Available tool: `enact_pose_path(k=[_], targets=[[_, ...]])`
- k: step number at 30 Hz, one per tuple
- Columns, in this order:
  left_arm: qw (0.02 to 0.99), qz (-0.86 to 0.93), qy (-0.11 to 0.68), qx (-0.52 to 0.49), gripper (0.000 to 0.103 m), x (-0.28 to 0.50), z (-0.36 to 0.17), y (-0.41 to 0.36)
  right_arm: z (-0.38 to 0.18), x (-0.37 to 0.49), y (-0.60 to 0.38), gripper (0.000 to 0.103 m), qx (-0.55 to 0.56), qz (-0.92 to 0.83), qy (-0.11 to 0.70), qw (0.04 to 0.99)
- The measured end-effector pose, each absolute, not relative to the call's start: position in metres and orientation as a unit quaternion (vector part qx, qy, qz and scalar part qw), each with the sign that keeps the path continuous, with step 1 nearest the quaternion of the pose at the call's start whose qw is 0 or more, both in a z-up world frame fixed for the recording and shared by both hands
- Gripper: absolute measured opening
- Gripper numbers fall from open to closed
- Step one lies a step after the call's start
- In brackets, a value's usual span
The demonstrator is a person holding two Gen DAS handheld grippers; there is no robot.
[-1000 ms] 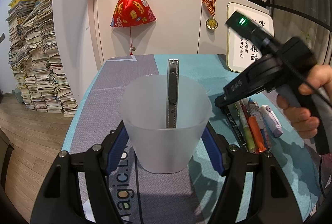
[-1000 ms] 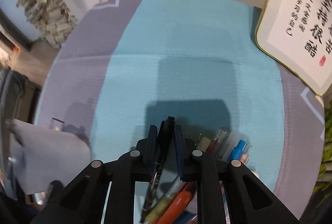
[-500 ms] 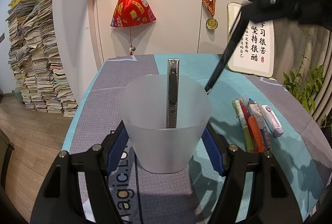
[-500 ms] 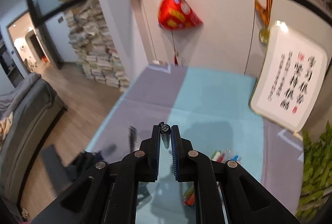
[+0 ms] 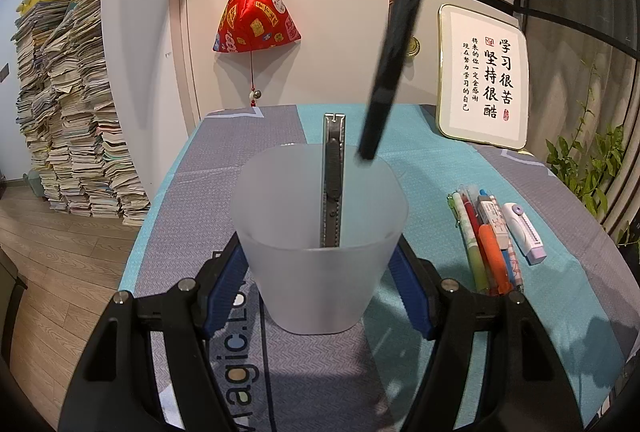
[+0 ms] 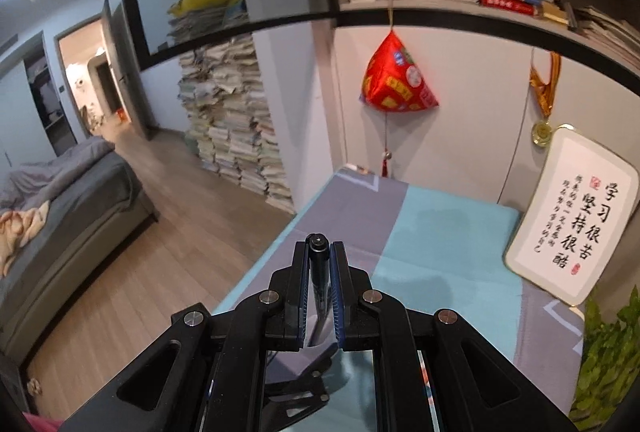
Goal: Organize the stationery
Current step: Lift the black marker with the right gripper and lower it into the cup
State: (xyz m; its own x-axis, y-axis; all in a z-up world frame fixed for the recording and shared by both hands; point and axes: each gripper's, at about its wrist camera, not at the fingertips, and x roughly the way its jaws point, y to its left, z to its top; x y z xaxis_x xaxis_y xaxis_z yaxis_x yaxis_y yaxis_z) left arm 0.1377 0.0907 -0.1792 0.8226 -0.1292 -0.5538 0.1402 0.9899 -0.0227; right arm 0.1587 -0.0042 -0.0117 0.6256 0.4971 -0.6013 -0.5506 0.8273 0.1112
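One cup [image 5: 320, 256] pinched by left gripper [image 5: 320, 272], one knife [image 5: 333, 187] inside; right gripper [image 6: 320, 264] fingers clamped one black pen [image 6: 319, 264]; five pens [image 5: 486, 236], one eraser [image 5: 524, 228] on table [image 5: 560, 292].

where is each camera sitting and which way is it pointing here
Left wrist: sits on the left hand-held gripper, low, facing the wall; its fingers flank the frosted cup holding a utility knife.
Right wrist: sits on the right hand-held gripper, raised, facing the same wall; its fingers clamp the black pen.
Shared: black pen, red hanging ornament, calligraphy plaque.
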Motion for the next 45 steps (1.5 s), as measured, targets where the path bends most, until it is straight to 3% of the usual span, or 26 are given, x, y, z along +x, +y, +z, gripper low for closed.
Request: enact_pose_path(k=[22,45], targets=[[0.954,-0.071,0.29,0.01,0.069,0.138,-0.179,0.091,-0.09,0.2,0.03,0.011,-0.05,0.306,0.435,0.846],[0.953,-0.071,0.293,0.01,0.069,0.139,-0.181,0.092,-0.086,0.193,0.023,0.011,-0.024,0.331,0.434,0.838]])
